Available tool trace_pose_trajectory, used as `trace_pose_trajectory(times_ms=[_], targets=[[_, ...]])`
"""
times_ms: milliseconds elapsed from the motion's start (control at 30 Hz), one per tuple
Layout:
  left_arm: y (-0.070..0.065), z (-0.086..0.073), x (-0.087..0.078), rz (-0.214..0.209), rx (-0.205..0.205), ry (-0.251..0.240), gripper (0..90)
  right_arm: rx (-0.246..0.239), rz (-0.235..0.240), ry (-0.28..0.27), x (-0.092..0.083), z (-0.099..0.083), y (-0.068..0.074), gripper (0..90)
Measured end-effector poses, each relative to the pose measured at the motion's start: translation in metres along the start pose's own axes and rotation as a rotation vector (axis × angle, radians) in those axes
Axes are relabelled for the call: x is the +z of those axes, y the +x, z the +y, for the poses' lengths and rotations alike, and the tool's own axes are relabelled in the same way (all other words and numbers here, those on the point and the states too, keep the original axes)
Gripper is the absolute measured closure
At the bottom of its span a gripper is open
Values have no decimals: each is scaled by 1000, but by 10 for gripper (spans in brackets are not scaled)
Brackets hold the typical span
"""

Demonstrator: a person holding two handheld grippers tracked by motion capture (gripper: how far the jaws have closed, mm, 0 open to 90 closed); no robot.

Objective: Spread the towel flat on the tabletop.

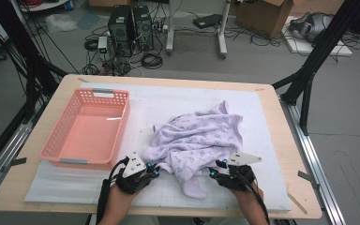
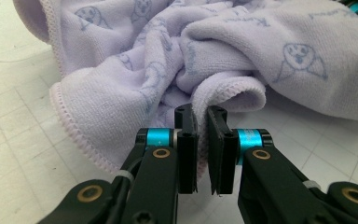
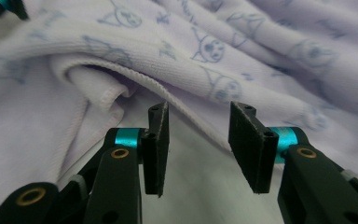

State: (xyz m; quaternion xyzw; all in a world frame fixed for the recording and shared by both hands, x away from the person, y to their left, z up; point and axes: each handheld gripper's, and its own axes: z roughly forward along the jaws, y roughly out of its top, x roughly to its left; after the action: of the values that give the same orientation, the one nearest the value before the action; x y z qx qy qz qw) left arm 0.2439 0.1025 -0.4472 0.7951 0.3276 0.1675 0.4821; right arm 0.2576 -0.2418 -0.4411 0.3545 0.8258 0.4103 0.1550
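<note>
A wide wooden table (image 1: 281, 140) with rounded corners fills the middle of the room, and most of its top is covered by a white gridded foam mat (image 1: 178, 101). On the left half of the mat sits a salmon-pink plastic basket (image 1: 115, 133) with slotted walls, its long side running from near to far.

Right of the basket, near the centre of the mat and toward the near edge, lies a crumpled lilac terry towel (image 1: 197, 138) printed with small blue cartoon faces. It is bunched into soft ridges, with one corner sticking up at the far right and a tongue of cloth trailing toward the near edge.

The person's two hands come in from the near side, one at each near corner of the heap. The left gripper (image 1: 150, 171), black with blue collars and a grey three-cornered plate on top, is at the towel's near left edge. In the left gripper view (image 2: 201, 122) its pads are pressed nearly together, pinching a stitched hem fold (image 2: 228, 91) that stands up between them.

The right gripper (image 1: 217, 168) is at the near right edge. In the right gripper view (image 3: 200, 123) its pads stand well apart, the corded hem (image 3: 186, 112) of the towel running across the gap, and neither pad presses on it.
</note>
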Motion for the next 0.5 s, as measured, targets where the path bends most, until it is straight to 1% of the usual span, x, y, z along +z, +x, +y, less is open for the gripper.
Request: trace_pose_trajectory(times_ms=[67, 100, 133, 200, 267, 333, 400, 467, 500], targets=[[2, 1, -1, 0, -6, -5, 828, -13, 9, 35, 15, 0, 0, 662], [3, 1, -2, 1, -8, -7, 828, -42, 1, 29, 17, 1, 0, 801], [4, 2, -3, 4, -5, -9, 828, -76, -14, 42, 16, 2, -1, 871], [5, 2, -4, 7, -6, -12, 828, -74, -20, 50, 11, 2, -9, 879], [7, 2, -4, 14, -8, -13, 829, -55, -82, 46, 0, -2, -22, 881], [9, 1, -3, 26, -12, -7, 830, -2, -159, 21, -16, -7, -41, 883], [13, 2, -2, 37, -20, -5, 833, 37, -245, -2, -30, -12, -62, 884], [16, 3, -1, 50, -30, -9, 832, 65, -326, 8, -39, -15, -83, 884], [18, 4, 0, 53, -36, -9, 833, 78, -356, 6, -42, -15, -92, 884]])
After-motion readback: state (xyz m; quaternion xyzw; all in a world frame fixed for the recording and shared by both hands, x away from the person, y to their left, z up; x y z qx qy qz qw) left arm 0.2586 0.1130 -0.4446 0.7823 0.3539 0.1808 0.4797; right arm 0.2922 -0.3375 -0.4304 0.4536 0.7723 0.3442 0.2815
